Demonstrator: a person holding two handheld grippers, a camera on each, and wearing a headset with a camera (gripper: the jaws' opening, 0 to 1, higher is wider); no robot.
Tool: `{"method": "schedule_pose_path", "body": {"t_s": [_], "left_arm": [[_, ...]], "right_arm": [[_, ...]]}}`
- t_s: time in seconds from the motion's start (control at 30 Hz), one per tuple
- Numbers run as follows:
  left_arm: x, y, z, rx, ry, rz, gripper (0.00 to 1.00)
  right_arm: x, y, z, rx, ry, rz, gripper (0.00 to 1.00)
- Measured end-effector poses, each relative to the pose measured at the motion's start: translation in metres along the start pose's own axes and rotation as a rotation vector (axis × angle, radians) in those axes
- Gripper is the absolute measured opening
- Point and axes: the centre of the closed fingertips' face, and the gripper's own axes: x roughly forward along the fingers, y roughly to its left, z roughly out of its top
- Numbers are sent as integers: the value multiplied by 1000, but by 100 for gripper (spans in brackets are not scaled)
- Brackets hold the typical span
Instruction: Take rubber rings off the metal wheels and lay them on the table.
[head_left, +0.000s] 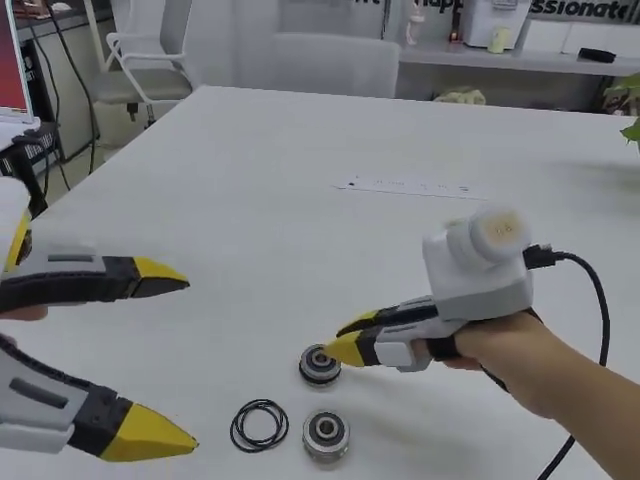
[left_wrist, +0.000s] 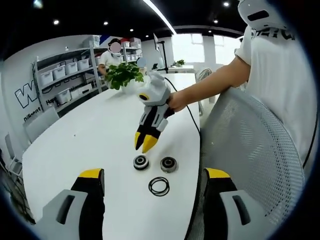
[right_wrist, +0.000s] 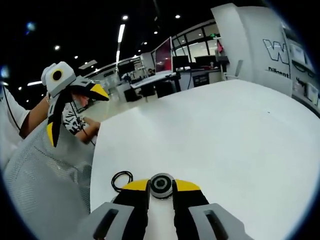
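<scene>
- The left gripper (head_left: 165, 355) hovers at the 9 o'clock edge of the head view, above the white table (head_left: 300, 180). Its yellow-tipped jaws are spread wide and grasp nothing.
- A small heap of thin black rubber rings (head_left: 258, 424) lies loose on the table near 6 o'clock, off any wheel.
- The nearer round metal wheel (head_left: 326, 434) lies flat at 3 o'clock of the rings, close to them but apart.
- The farther round metal wheel (head_left: 320, 365) lies flat at 12 o'clock of the nearer one, with bare table between them.
- The right gripper (head_left: 345, 338), held in a hand (head_left: 500, 350), points toward 9 o'clock. Its tips sit just beside the farther wheel, at that wheel's 2 o'clock. The jaws are only narrowly parted and clasp nothing. In the right gripper view that wheel sits just ahead of the gap between the tips.
</scene>
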Motion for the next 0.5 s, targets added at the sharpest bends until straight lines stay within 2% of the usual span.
{"method": "schedule_pose_path", "body": {"t_s": [0.23,0.37,0.5], "left_arm": [[24,19,28,81,-14,-24,78],[46,29,50,108,-68,-32,75],[66,32,63,123,-105,-50,72]], "right_arm": [[-1,-6,-4,-18,-2,-9,17],[-3,-8,-6,-12,-9,-11,18],[-4,-10,-10,-10,-4,-9,21]]}}
